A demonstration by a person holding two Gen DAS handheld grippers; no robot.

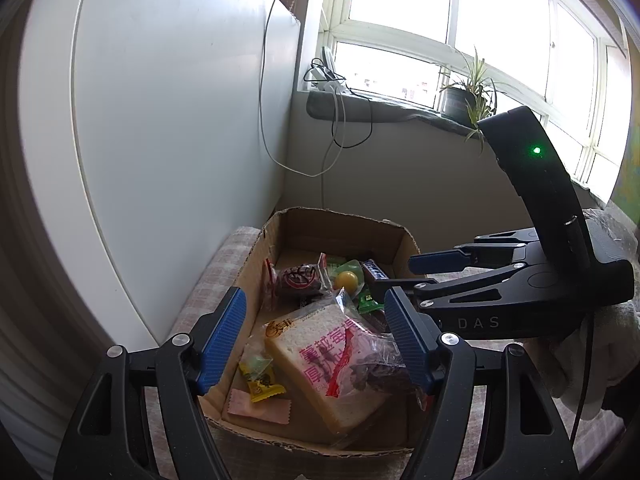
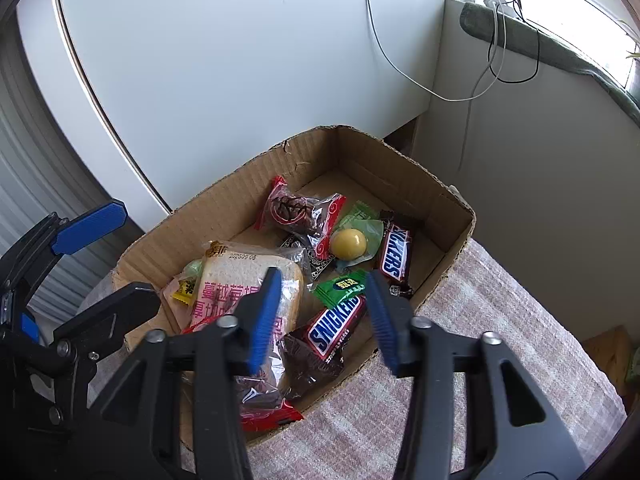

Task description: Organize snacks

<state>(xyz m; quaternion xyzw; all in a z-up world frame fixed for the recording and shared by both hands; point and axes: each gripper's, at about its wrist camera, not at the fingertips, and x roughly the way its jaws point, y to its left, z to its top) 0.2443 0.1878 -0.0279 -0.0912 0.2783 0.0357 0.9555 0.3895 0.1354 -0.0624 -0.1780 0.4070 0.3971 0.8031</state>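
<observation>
Both grippers hung over the cardboard box (image 2: 460, 216), fingers spread, nothing pinched. Left gripper (image 1: 316, 344) was above the wrapped bread slice (image 1: 320, 360) at the box's near end; right gripper (image 2: 324, 320) sat over a Snickers bar (image 2: 336, 324) by the near wall. All snacks lay inside the box: yellow candy (image 1: 262, 380) and pink wrapper (image 1: 256, 408) beside the bread, green candy (image 2: 340, 286) just past the first bar. Farther in were a second Snickers bar (image 2: 396, 258), a yellow ball in clear wrap (image 2: 348, 244) and a red-ended dark pastry pack (image 2: 300, 212). Box stood on a checked cloth (image 2: 480, 340). Behind it were a white panel (image 2: 240, 60), dangling cables (image 2: 472, 92) and a potted plant (image 1: 468, 96) on the windowsill.
</observation>
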